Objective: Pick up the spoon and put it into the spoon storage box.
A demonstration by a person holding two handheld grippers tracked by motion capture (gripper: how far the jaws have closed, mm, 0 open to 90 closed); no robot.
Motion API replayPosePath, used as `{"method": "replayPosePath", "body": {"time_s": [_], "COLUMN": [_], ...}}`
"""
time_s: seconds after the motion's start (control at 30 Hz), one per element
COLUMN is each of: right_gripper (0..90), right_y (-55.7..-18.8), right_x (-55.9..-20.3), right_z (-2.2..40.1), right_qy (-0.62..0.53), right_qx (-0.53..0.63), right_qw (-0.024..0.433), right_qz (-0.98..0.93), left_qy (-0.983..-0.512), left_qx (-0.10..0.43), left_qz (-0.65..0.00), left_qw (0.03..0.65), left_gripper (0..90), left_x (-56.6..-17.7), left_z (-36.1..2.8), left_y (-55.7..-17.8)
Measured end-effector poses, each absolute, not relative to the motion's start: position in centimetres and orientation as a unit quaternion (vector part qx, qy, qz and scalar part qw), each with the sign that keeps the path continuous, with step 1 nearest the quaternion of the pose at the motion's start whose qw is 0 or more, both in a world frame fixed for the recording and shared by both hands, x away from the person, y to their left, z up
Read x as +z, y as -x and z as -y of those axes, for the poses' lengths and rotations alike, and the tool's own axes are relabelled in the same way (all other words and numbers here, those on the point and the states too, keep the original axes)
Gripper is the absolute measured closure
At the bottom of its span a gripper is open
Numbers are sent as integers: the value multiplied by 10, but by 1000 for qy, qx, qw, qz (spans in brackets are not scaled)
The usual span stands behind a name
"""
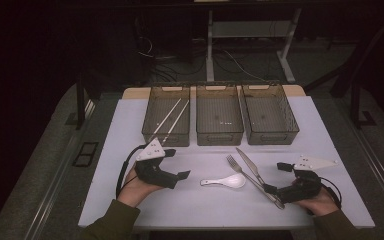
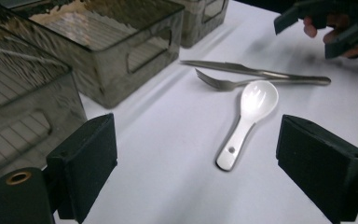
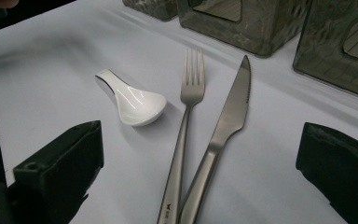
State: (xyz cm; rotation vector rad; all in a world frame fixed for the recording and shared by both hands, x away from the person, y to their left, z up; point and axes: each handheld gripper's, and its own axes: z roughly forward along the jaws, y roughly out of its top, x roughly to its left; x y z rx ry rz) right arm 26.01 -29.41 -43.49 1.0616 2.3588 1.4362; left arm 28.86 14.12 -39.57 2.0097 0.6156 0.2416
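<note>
both jaws open over cutlery on the bench, nothing gripped yet.
high view: left gripper (image 1: 179, 165) beside white spoon (image 1: 226, 181), right gripper (image 1: 278, 177) over fork (image 1: 243, 172) and knife (image 1: 250, 164); chopsticks (image 1: 171, 119) lie in left bin (image 1: 152, 134). left gripper view: spoon (image 2: 246, 123) ahead between open jaws, handle nearest; smooth, could skid. right gripper view: fork (image 3: 185, 129) and knife (image 3: 222, 133) handles cross, touching, so one grip may drag both.

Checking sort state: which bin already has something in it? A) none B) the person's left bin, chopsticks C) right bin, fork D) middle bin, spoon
B: the left bin holds a pair of chopsticks; spoon, fork and knife lie on the table.
</note>
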Motion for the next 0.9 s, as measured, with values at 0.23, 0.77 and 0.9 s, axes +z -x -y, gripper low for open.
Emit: {"method": "replayPosePath", "body": {"time_s": [0.23, 0.77, 0.9], "right_gripper": [8, 9, 26], "right_y": [-260, -270, -274], "right_x": [-434, -421, -420], "right_z": [294, 279, 271], "right_qy": [-356, -349, -344], "right_qx": [485, 482, 476], "right_qw": [90, 62, 57], "right_qz": [-794, -801, -807], "left_qy": [-830, -835, -836], "left_qx": [85, 90, 91], "left_qz": [-262, -264, -265], "left_qw": [485, 475, 472], "left_gripper": [119, 10, 0], "left_x": [-416, -426, -427], "left_z": [-146, -146, -146], "left_y": [-276, -275, -275]}}
